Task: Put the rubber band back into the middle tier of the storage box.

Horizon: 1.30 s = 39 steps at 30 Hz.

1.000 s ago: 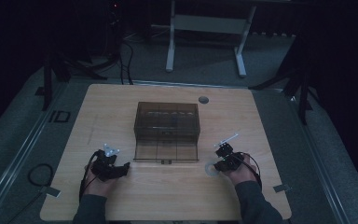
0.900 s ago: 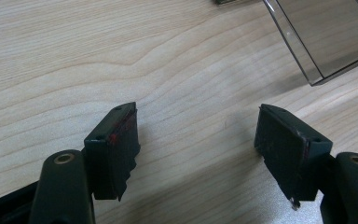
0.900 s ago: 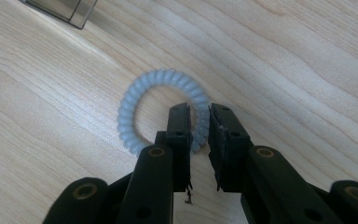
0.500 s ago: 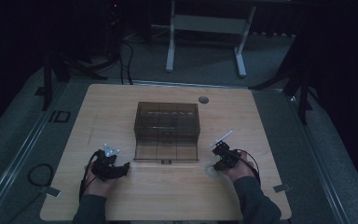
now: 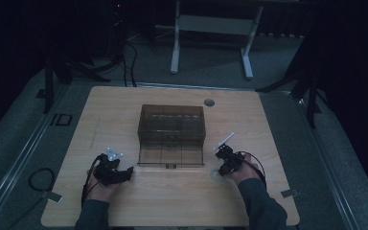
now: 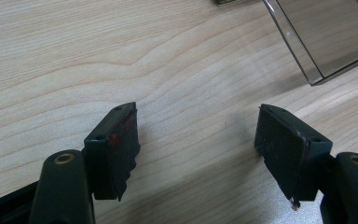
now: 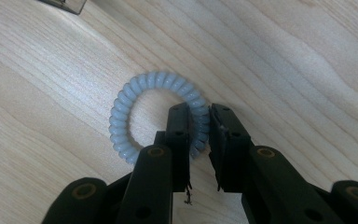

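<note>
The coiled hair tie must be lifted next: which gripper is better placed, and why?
The right gripper: its jaws already pinch the pale blue coiled hair tie on the table. The left gripper is open over bare wood.

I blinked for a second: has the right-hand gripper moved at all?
Yes, slightly. The right gripper has shifted a little left, toward the brown box, its fingers closing over the coiled hair tie.
</note>
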Each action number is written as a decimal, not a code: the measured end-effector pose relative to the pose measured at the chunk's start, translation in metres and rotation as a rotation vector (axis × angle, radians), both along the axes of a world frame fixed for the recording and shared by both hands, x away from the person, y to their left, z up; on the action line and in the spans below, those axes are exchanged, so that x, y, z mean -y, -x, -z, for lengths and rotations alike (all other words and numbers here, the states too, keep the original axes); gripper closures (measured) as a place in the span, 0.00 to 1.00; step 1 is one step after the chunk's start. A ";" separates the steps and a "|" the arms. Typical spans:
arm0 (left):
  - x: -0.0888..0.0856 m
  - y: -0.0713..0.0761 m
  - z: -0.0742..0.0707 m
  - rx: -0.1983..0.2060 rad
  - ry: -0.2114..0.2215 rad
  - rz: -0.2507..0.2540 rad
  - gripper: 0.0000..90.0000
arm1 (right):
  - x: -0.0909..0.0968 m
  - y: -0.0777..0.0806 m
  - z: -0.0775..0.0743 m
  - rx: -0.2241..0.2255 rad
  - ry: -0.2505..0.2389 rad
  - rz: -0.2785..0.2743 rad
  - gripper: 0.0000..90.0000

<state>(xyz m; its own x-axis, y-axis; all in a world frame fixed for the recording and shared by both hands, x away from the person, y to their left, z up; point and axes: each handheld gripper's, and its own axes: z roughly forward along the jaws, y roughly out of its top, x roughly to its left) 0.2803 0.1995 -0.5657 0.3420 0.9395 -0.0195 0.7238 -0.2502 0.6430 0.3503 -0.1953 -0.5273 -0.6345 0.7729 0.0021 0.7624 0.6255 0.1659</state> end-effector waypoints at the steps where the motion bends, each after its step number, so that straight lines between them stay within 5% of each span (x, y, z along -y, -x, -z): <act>1: 0.000 0.000 0.000 0.000 0.000 -0.001 0.34 | -0.001 0.000 0.000 0.000 0.005 -0.003 0.86; 10: 0.000 0.000 0.000 0.001 0.001 0.000 0.34 | -0.013 -0.004 0.000 -0.025 0.099 -0.049 0.91; 39: 0.000 0.000 0.000 0.000 0.001 0.000 0.34 | -0.021 0.006 -0.031 0.016 0.050 -0.110 0.91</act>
